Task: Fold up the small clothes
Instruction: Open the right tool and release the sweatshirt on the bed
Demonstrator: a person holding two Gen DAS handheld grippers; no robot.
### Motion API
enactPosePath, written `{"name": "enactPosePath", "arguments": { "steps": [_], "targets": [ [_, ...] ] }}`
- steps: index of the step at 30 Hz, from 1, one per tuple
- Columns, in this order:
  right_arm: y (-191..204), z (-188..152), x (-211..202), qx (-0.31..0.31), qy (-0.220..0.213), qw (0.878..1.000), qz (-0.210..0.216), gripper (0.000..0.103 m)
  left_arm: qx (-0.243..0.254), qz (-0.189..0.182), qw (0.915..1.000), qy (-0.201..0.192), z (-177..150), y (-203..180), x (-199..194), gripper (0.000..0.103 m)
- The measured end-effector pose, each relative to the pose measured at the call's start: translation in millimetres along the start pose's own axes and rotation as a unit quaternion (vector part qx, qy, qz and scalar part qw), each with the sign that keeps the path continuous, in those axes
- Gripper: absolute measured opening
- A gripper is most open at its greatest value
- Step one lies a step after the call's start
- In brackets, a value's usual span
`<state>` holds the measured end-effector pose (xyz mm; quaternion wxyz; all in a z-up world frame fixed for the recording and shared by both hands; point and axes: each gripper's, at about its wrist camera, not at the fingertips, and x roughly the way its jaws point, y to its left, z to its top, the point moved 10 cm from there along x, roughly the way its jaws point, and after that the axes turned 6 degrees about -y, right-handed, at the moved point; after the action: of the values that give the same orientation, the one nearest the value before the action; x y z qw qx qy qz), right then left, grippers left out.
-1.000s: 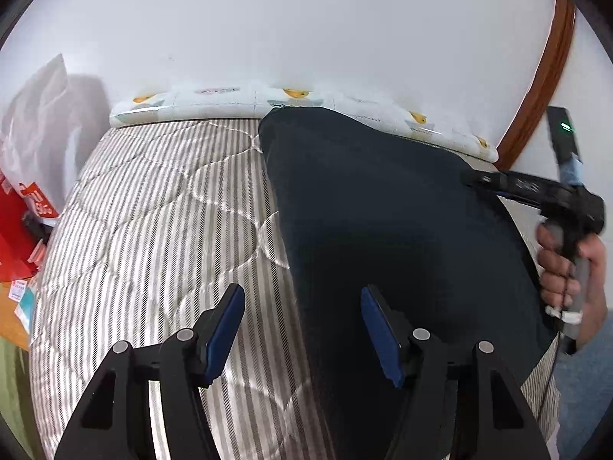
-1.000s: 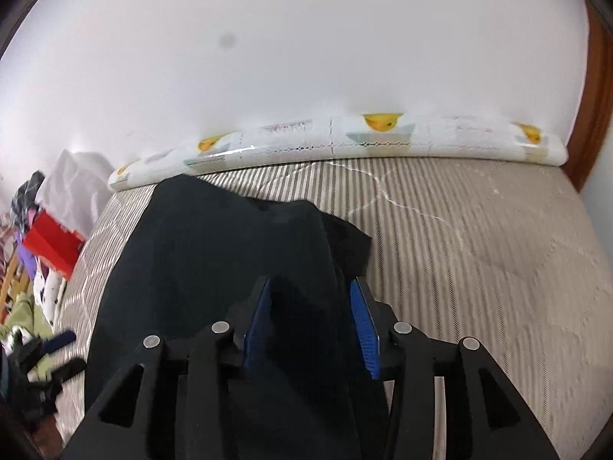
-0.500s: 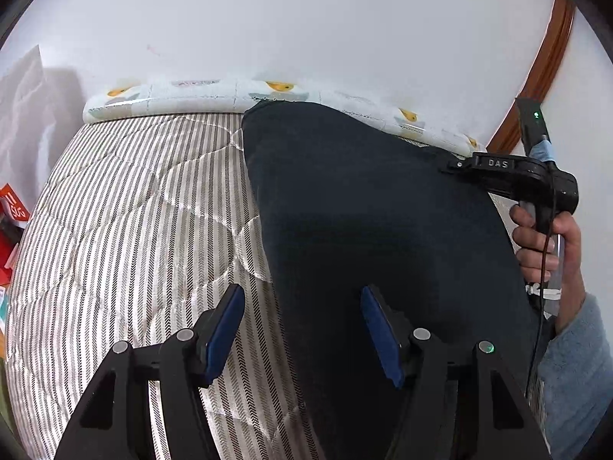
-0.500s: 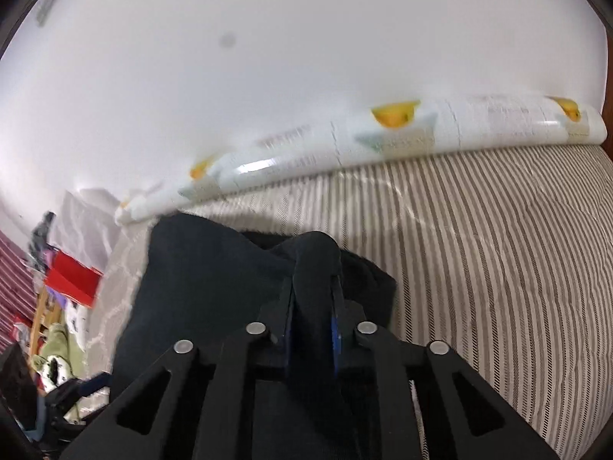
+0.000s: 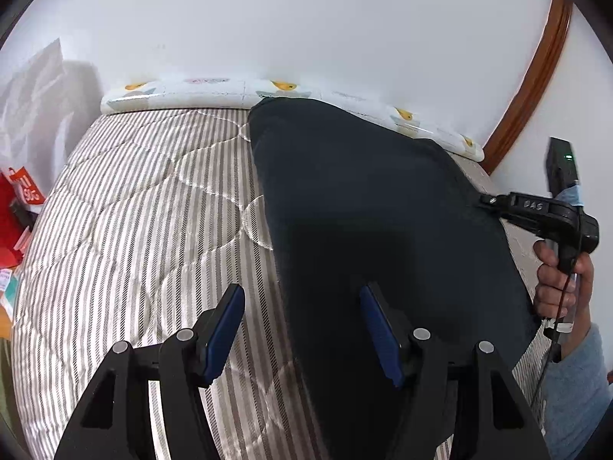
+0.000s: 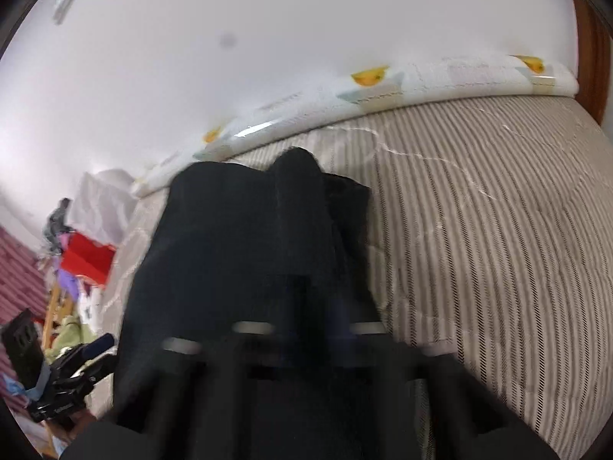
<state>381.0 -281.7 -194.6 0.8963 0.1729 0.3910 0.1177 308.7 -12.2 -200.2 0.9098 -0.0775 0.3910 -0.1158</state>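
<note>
**Right jaws clenched on dark cloth; left jaws apart**

Right gripper (image 6: 306,306): view motion-blurred, fingers hard to make out, pinched on a raised fold of the dark garment (image 6: 245,253), which hides the pads. Left gripper (image 5: 302,329): released, nothing clamped; the garment's left edge runs between the blue pads (image 5: 377,339), one pad above cloth, the other above the striped mattress (image 5: 134,230). Garment: near-black, smooth, spread flat ahead of the fingers toward the printed pad (image 5: 184,90) at the wall; near end cut off by the frame. Person's hand (image 5: 559,280) at the garment's right edge.
</note>
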Motion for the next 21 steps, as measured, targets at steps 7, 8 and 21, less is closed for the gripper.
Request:
{"name": "enactPosePath", "arguments": {
  "steps": [7,8,21],
  "targets": [
    [7.3,-8.4,-27.6,-0.061,-0.037,0.995,-0.074,0.006,0.011,0.021,0.9997,-0.005,-6.3,-3.0,-9.2,0.061],
    [9.3,-11.9,-36.2,-0.074,-0.044,0.993,-0.082,0.006,0.013,0.022,0.9997,-0.006,-7.2,-4.1,-10.6,0.061],
    [-7.9,-93.5,-74.1,-0.028,-0.015,0.999,-0.043,0.004,0.017,0.018,0.9997,-0.004,-38.9,-10.1,-39.4,0.061]
  ]
}}
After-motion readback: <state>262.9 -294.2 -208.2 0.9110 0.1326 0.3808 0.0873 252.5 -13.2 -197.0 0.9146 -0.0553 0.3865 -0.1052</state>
